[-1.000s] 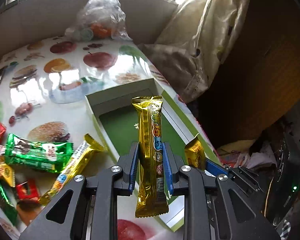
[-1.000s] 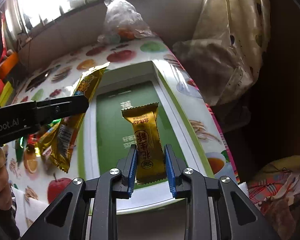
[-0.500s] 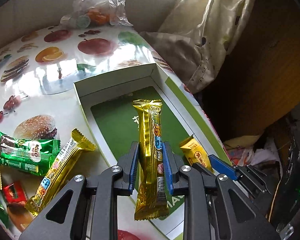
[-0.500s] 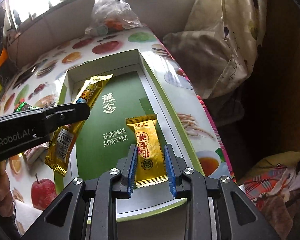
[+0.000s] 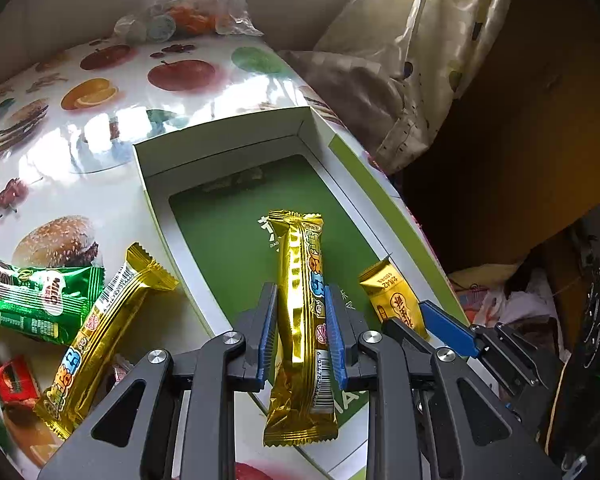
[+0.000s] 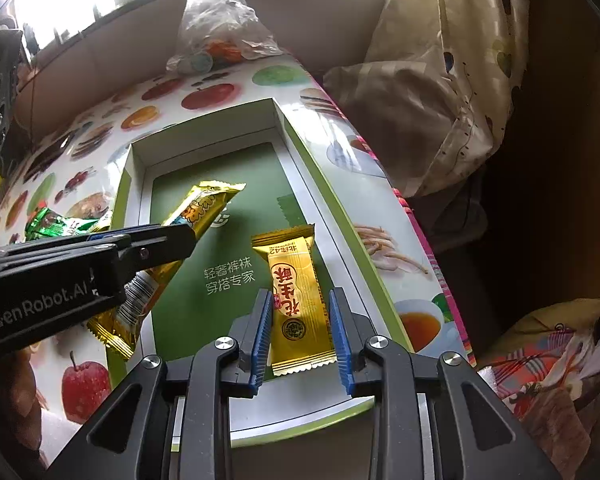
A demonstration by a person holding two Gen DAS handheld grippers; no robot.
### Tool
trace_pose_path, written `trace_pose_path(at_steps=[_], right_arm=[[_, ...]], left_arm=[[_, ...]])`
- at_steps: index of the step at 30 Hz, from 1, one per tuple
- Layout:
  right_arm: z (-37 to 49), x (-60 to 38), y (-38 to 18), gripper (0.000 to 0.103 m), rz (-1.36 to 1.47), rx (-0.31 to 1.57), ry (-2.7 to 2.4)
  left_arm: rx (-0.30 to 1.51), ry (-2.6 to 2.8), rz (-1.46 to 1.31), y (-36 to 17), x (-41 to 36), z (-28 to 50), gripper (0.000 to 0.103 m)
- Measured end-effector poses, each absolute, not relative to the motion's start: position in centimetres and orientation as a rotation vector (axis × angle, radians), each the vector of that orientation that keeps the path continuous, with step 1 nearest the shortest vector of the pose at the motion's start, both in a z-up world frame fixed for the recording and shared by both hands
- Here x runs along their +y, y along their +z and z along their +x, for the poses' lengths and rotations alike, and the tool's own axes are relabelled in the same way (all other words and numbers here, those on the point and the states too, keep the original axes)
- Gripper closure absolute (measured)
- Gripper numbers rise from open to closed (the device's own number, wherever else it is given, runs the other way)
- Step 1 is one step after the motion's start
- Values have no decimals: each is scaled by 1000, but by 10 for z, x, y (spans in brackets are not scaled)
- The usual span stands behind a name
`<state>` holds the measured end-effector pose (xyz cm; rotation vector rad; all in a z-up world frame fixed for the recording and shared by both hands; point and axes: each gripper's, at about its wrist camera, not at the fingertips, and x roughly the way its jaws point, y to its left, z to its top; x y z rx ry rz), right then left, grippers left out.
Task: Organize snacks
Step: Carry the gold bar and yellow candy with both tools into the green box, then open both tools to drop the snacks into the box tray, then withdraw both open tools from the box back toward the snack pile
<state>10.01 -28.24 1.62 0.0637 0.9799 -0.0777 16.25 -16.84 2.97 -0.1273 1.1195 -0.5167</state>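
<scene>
My left gripper [image 5: 300, 308] is shut on a long gold snack bar [image 5: 302, 280] and holds it over the shallow green-bottomed box [image 5: 220, 160]. In the right wrist view the left gripper [image 6: 180, 240] and its bar [image 6: 204, 204] come in from the left over the box [image 6: 204, 136]. My right gripper [image 6: 300, 316] has its jaws slightly apart around a short gold candy packet [image 6: 296, 292] that lies on the box floor near the right wall. That packet [image 5: 392, 296] and the right gripper [image 5: 444, 328] also show in the left wrist view.
Loose snacks lie left of the box: a second gold bar [image 5: 100, 332], a green Milo packet [image 5: 36, 300], a small red candy [image 5: 14, 376]. A clear plastic bag [image 6: 220, 36] sits at the table's far end. A draped cloth [image 6: 440, 80] hangs right of the table edge.
Both grippers moved forward and down into the box. The right gripper's jaws have opened a little, and the short gold packet now lies on the box floor.
</scene>
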Motion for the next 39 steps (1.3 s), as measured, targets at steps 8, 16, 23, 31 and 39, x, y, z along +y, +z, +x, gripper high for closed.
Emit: trace_pose_path(at_steps=[8,16,23,31,39], right_arm=[[99,-284,16,70,69,981,-91],[96,-286,16,63,71,965,-104],[93,-286,19,59,74,954,-100],[87,-280,31,51,67,917,-93],[76,-262,46,48,77,869,-75]], left_arm=[[1118,-519,-148,29,-166,163,78],[1112,-531,-142,32,-169,159,77],[1106,-519,-140,35,-168,155,69],[1023,-466,-87,53,-151,138,68],[951,-404,-69,70,-119,113,68]])
